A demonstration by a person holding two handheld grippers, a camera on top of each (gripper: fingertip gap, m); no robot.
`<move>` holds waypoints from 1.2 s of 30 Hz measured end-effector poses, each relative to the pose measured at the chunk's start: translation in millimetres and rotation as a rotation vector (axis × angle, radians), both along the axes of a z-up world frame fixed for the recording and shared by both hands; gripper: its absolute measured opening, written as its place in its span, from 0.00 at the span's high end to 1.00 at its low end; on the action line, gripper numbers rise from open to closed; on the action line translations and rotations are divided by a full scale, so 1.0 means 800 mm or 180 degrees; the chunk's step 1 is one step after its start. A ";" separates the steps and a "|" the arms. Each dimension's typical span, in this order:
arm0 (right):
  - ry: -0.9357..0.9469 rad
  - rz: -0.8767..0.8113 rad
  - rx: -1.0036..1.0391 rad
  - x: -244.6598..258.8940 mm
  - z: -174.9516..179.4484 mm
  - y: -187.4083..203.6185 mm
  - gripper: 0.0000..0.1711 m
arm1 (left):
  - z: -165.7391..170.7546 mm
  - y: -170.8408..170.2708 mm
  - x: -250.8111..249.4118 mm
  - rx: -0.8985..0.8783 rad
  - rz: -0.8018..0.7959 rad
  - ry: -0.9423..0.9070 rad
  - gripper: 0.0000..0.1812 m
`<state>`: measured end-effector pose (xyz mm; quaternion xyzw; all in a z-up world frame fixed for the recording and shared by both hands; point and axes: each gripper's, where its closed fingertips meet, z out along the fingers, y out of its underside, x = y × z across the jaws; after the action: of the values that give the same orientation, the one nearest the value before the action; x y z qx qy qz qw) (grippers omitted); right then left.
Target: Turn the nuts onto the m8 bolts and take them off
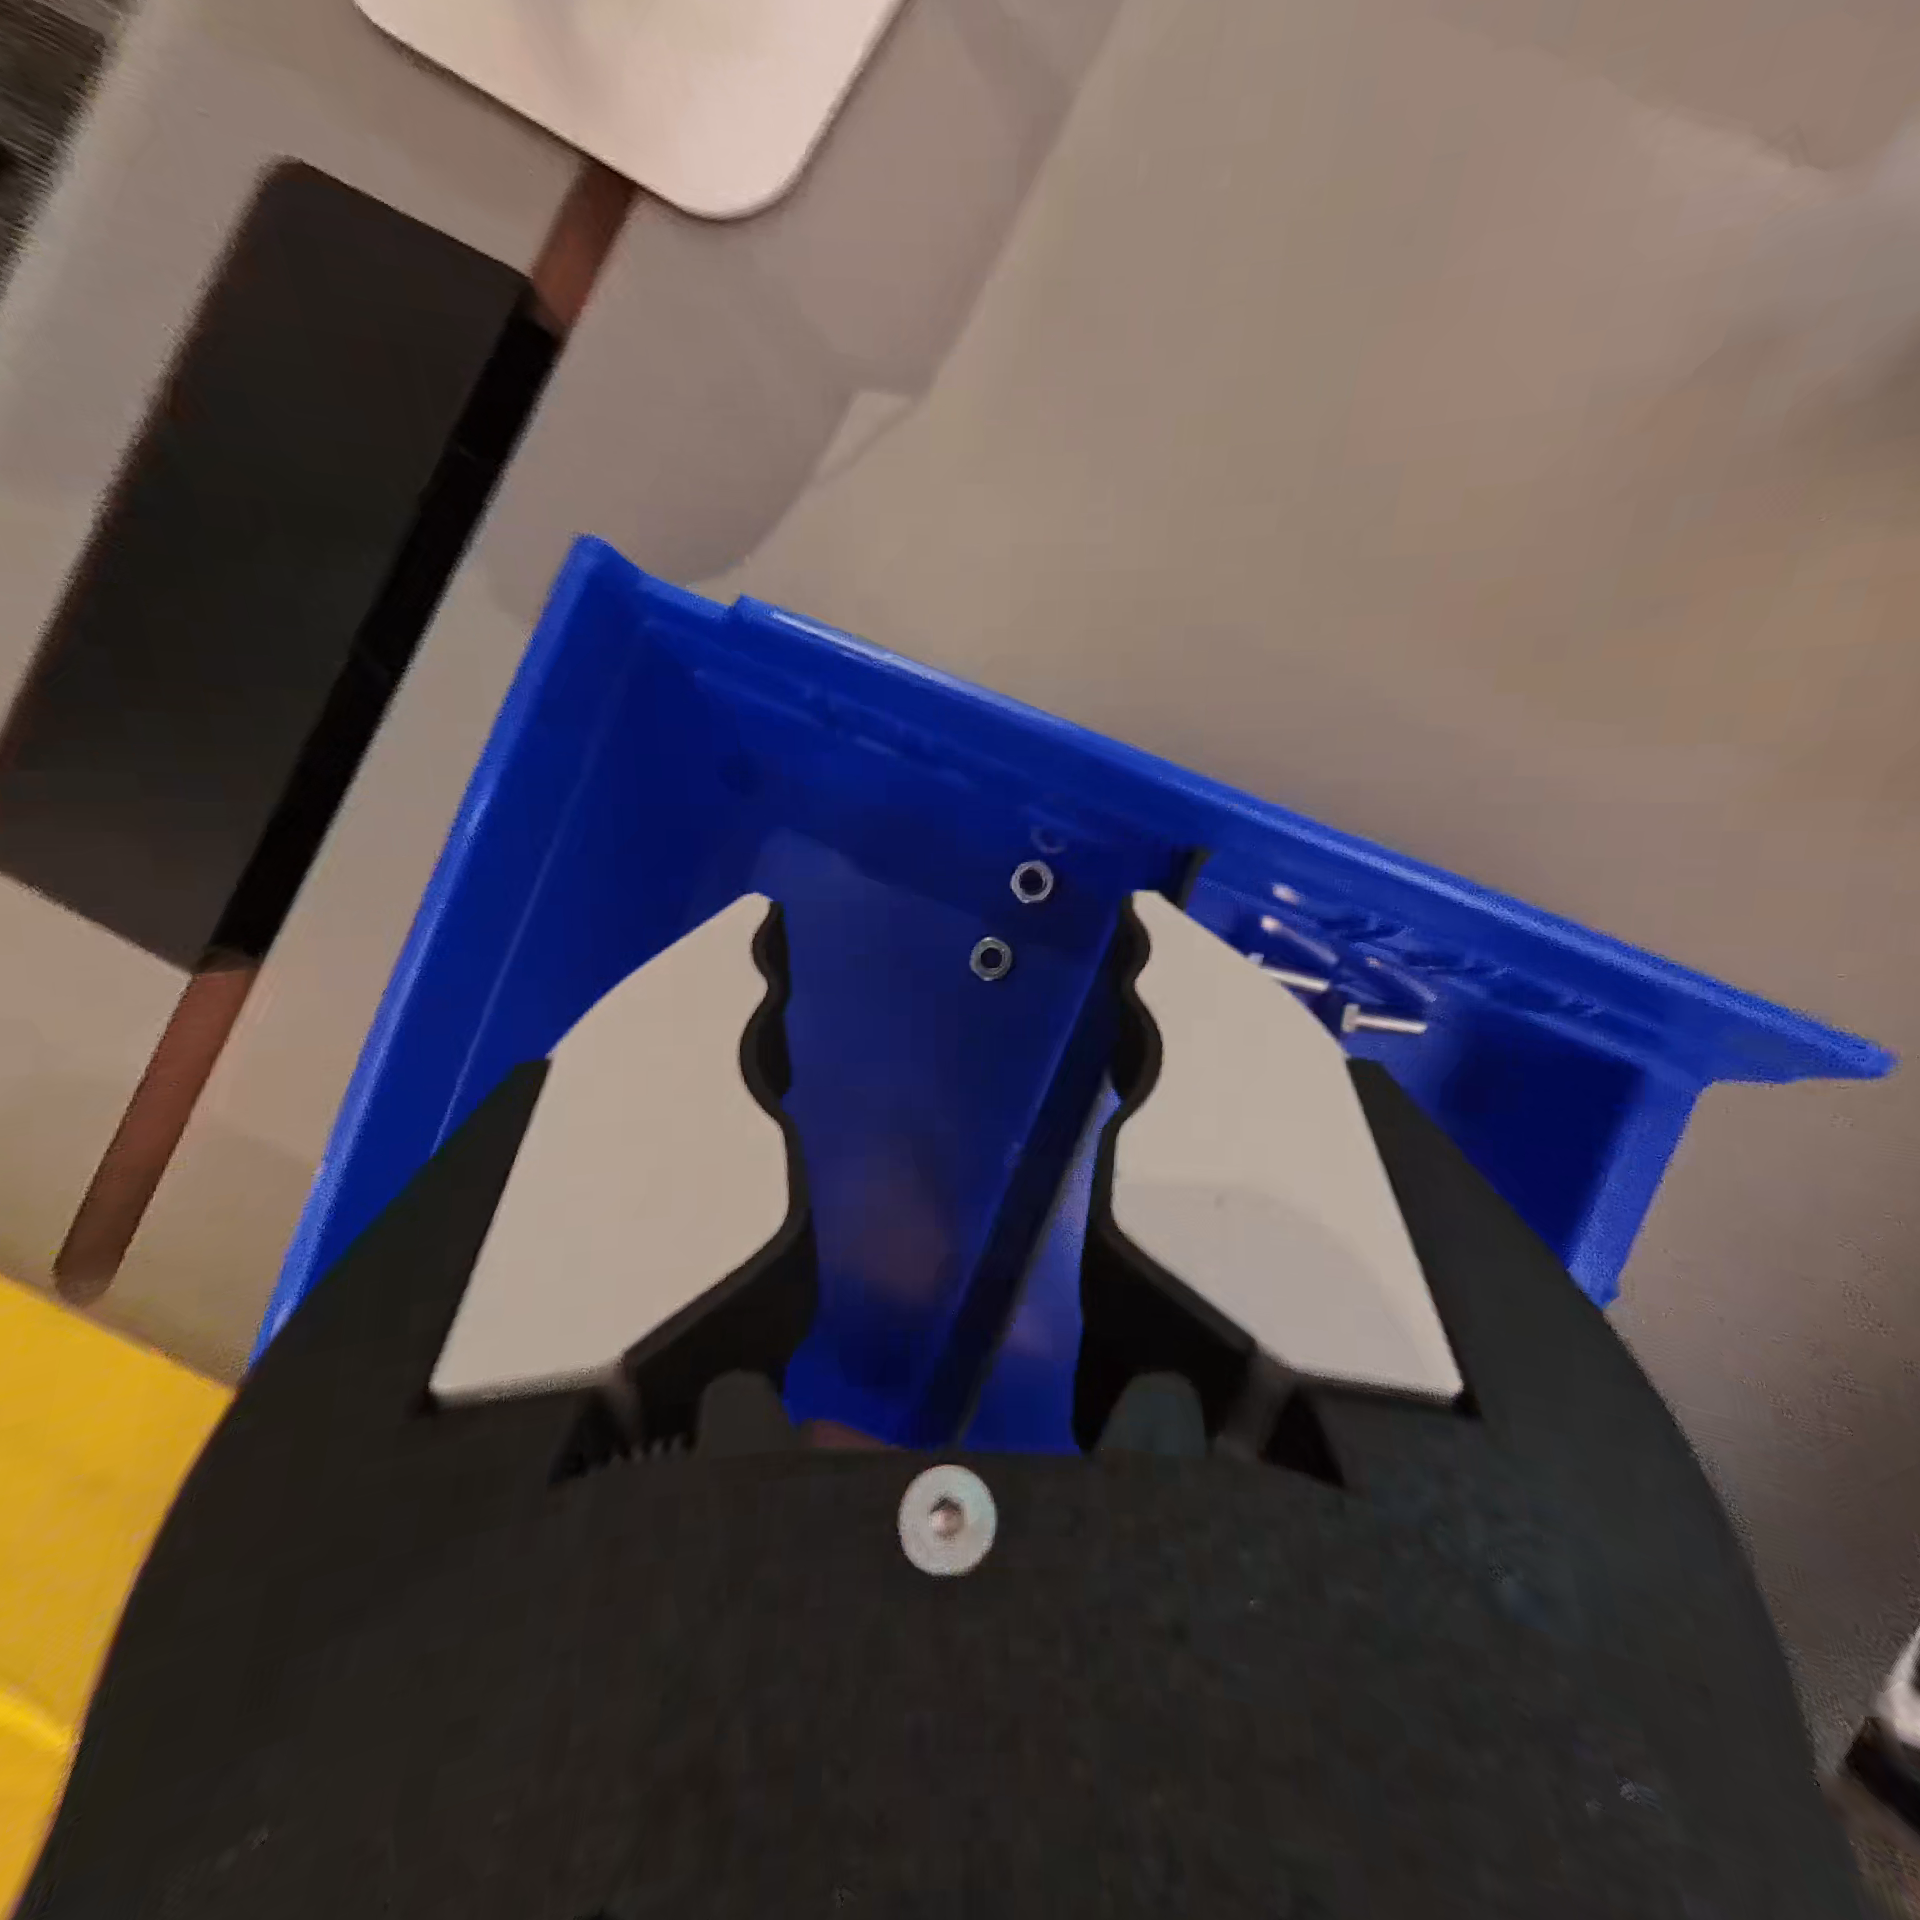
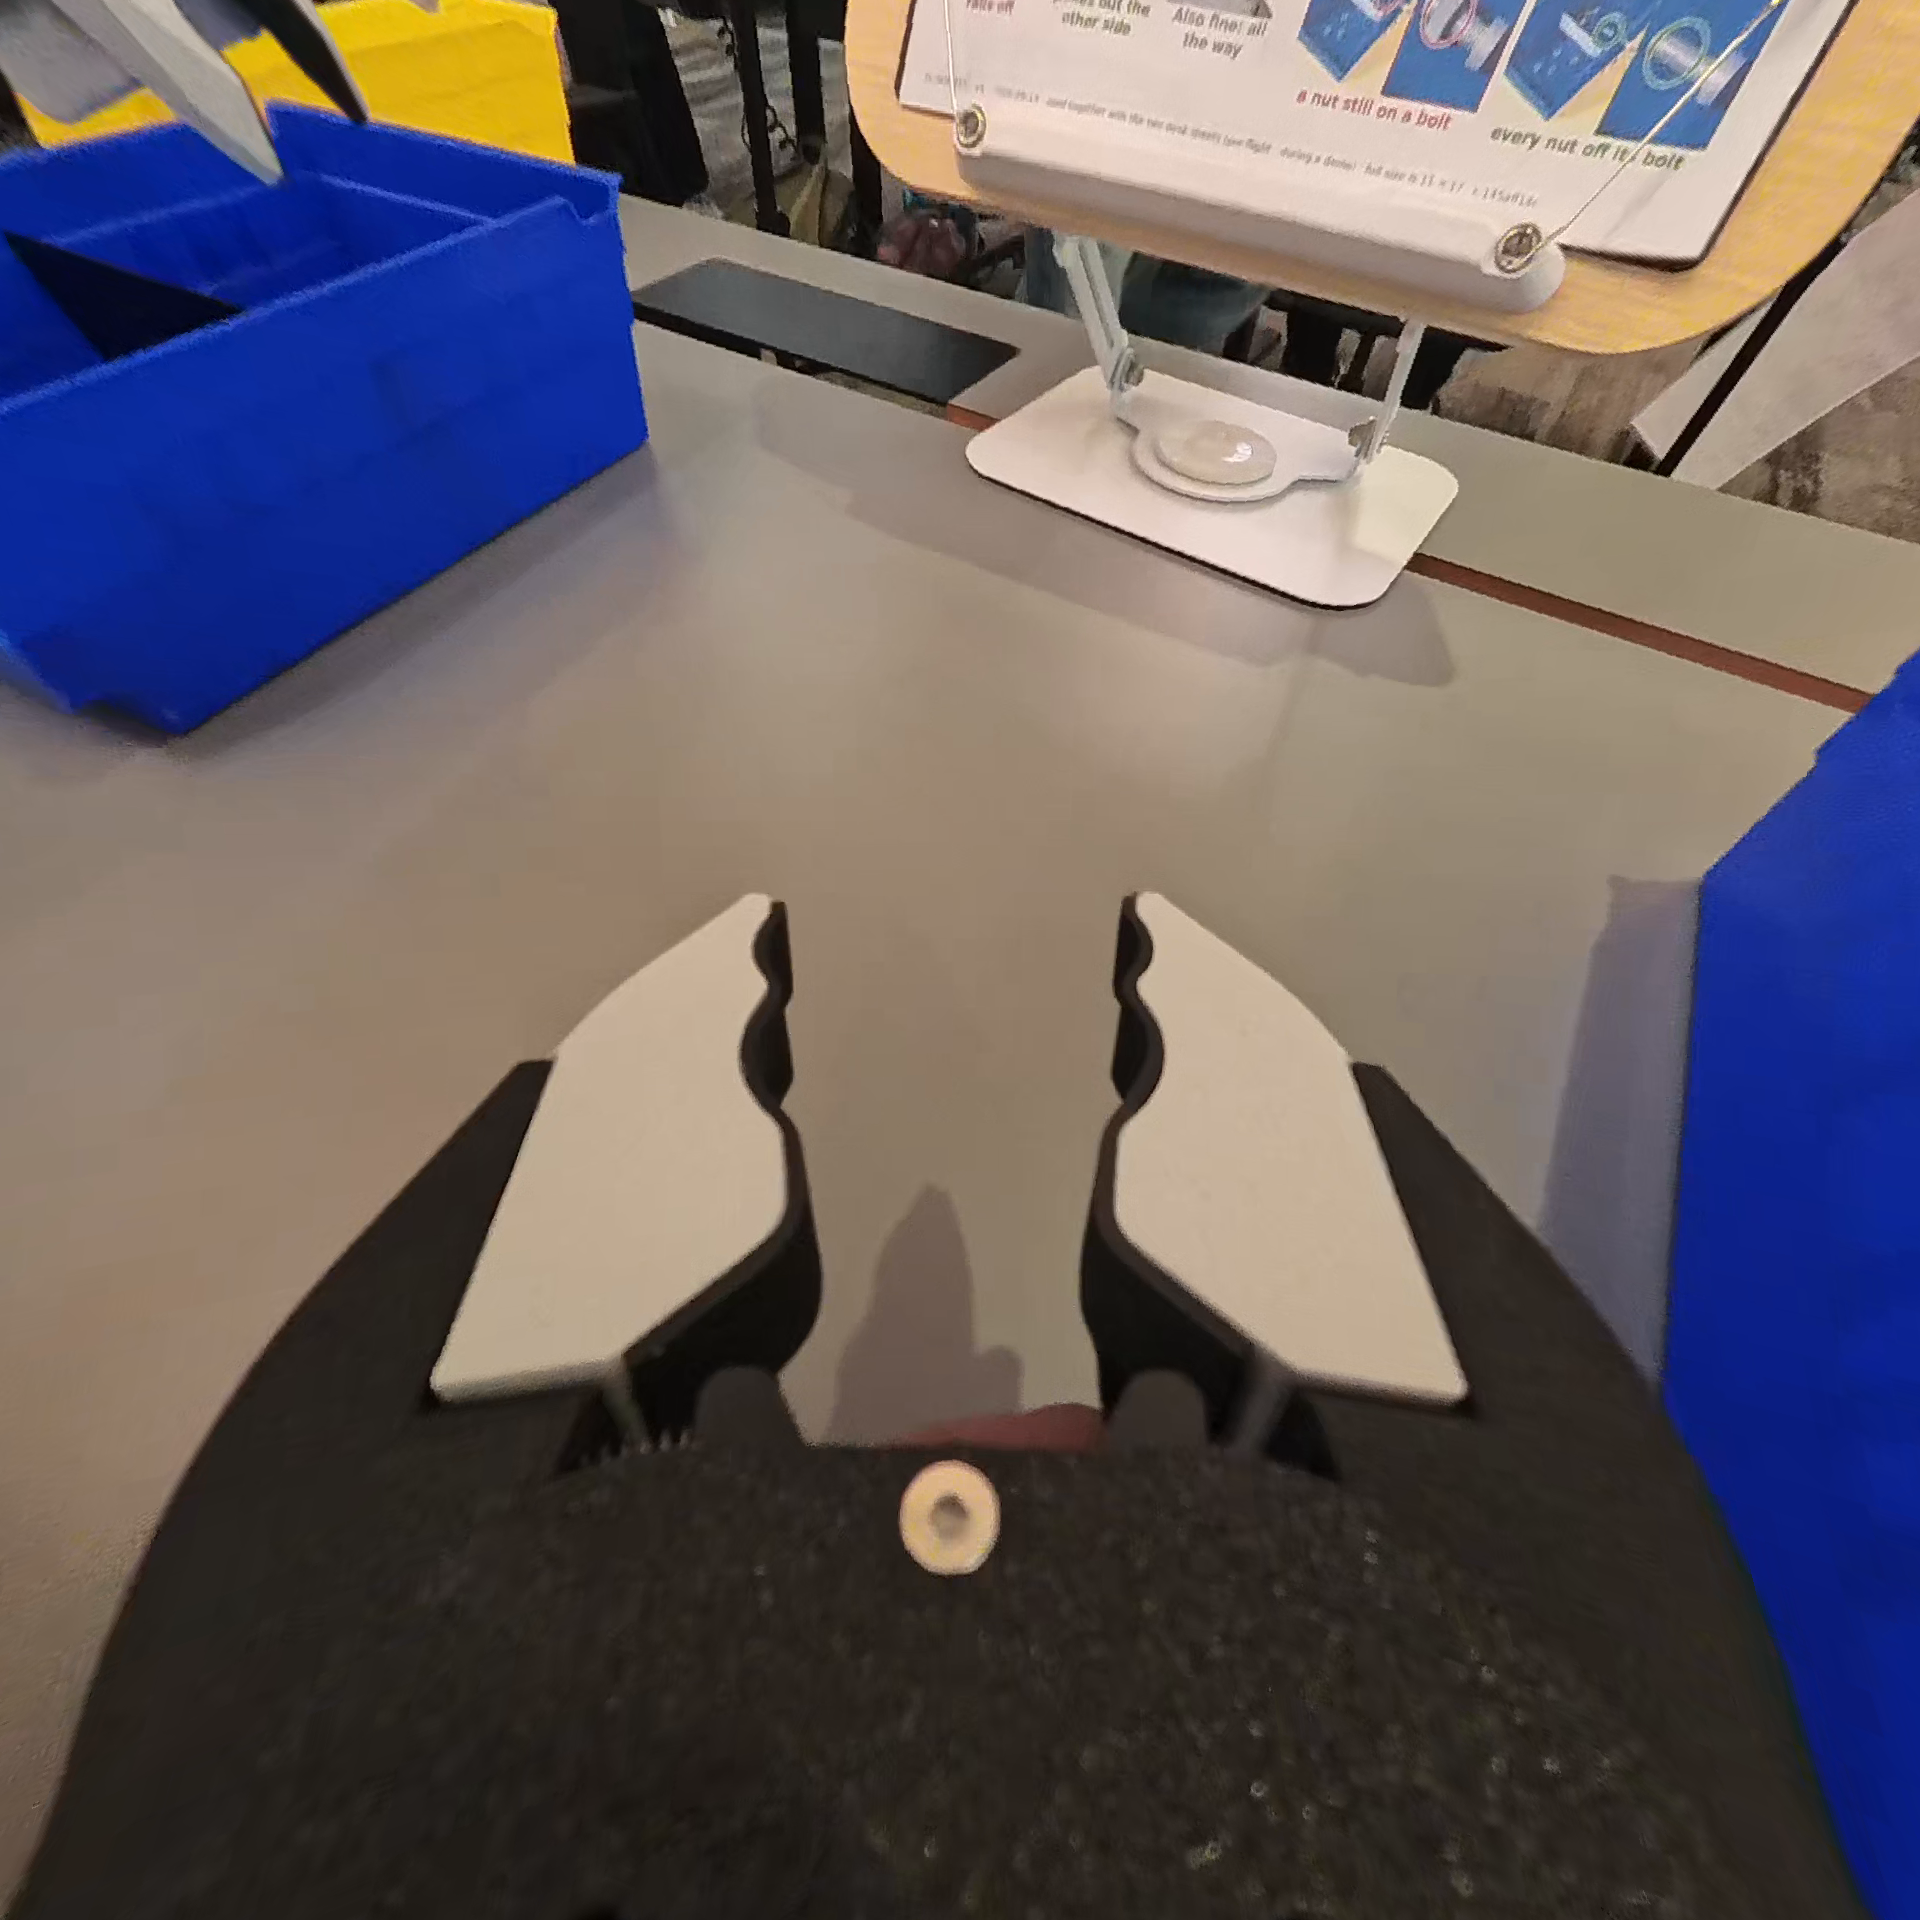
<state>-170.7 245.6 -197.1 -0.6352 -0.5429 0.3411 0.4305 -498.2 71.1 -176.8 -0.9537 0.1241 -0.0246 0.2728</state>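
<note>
In the left wrist view a blue divided bin (image 1: 644,831) lies below my left gripper (image 1: 951,914). Two silver nuts (image 1: 990,958) lie in its middle compartment. Several silver bolts (image 1: 1340,987) lie in the compartment to the right. The left gripper is open and empty, above the bin, its fingers straddling the divider. In the right wrist view my right gripper (image 2: 951,914) is open and empty over the bare grey table (image 2: 935,727). The same blue bin (image 2: 312,468) stands at the far left there, with the left gripper's fingertips (image 2: 244,125) above it.
A white stand (image 2: 1216,499) holding an instruction board (image 2: 1351,156) stands at the table's far edge. A black flat panel (image 2: 821,327) is set into the table. Another blue bin (image 2: 1808,1195) is at the right. A yellow bin (image 2: 447,73) sits behind the left blue bin. My right fingertips sit around 40 cm from my left ones.
</note>
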 end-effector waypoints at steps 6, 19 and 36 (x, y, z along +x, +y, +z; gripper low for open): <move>-0.0116 -0.0063 0.0087 -0.001 0.002 0.015 0.66 | -0.061 0.017 -0.001 -0.0465 -0.0464 0.0026 0.67; -0.0254 0.0049 0.0052 -0.029 -0.012 0.007 0.67 | -0.113 0.007 0.019 -0.0733 -0.1133 -0.0316 0.70; -0.0282 0.0034 0.0042 -0.030 -0.013 0.010 0.67 | -0.132 0.009 0.022 -0.0866 -0.1417 -0.0333 0.72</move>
<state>-194.3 253.3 -207.4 -0.6439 -0.5671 0.3114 0.4084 -480.9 78.2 -282.5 -0.9283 0.3121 -0.1497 0.1361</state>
